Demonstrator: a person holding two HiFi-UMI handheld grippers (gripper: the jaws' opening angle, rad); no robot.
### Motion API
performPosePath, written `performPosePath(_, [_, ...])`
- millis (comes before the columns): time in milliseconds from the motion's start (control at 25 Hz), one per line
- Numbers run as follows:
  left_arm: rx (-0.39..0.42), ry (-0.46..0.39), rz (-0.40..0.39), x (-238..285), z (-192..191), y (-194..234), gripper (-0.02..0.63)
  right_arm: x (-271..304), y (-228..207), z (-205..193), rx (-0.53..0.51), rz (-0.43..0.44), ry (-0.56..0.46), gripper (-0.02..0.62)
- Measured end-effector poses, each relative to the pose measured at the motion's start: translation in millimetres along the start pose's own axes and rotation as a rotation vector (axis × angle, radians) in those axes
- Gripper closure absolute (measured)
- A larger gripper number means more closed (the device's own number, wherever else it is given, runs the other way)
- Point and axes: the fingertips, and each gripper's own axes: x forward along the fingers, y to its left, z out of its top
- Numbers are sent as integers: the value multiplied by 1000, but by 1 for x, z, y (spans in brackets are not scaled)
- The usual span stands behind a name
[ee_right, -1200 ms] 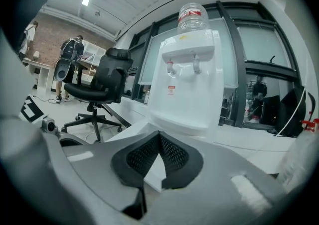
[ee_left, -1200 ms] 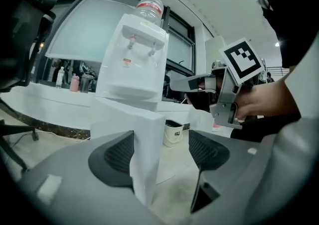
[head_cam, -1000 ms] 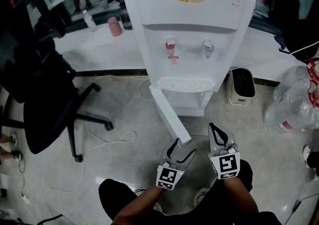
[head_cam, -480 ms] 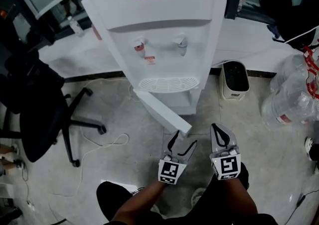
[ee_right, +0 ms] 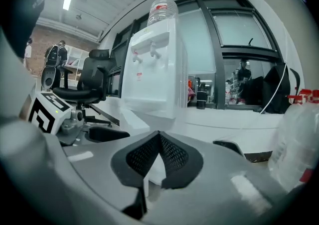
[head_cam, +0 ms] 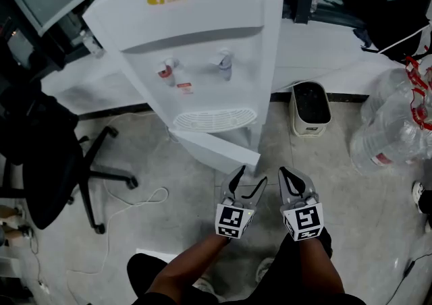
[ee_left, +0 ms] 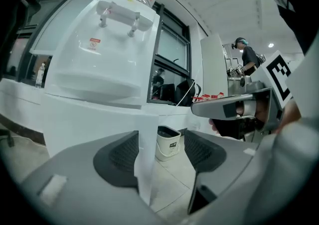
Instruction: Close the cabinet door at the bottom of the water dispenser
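1. Left gripper [ee_left: 160,150] [head_cam: 248,177]: jaws wide apart, not clamped on anything. Free vertical edge of the cabinet door [ee_left: 144,164] [head_cam: 217,148] stands betw the jaws, right up against the left-hand pad [ee_left: 119,152]; actual contact can't be confirmed. Big gap from door edge to the other pad.
2. Right gripper [ee_right: 158,137] [head_cam: 289,177]: jaws together, tips meeting, nothing betw them. It points at the water dispenser [ee_right: 157,69] [head_cam: 196,40] w/o touching it.
3. Pose: both grippers low in front of the person, side by side & near each other, aimed fwd at the dispenser's base. Marker cubes face up toward the head cam. Left forearm [head_cam: 192,266] is bare and comes up from the bottom edge of the head view.
4. Door: at the dispenser's bottom, swung open, hinged on its left side in the head view. Free end is out over the floor, at the left gripper. Not shut.
5. Dispenser stands on the floor against the front edge of the white counter [head_cam: 337,54], roughly mid-length. Clear bottle [ee_right: 162,10] sits on top.
6. White bin [head_cam: 309,109] is on the floor just right of the dispenser, at the counter's front edge. Clear water jugs [head_cam: 391,128] are further right, near the counter's right end. Black office chair [head_cam: 40,162] is off left, by the counter's left end.
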Motion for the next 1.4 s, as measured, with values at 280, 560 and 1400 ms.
performPosePath(280, [47, -12, -28, 31, 4, 6, 299, -2, 2, -5, 14, 13, 3, 592])
performPosePath(560, [71, -17, -27, 63, 11, 20, 293, -10, -2, -3, 20, -5, -14, 592])
performPosePath(1400, [81, -10, 19, 79, 18, 44, 273, -9, 1, 4, 19, -13, -26, 592])
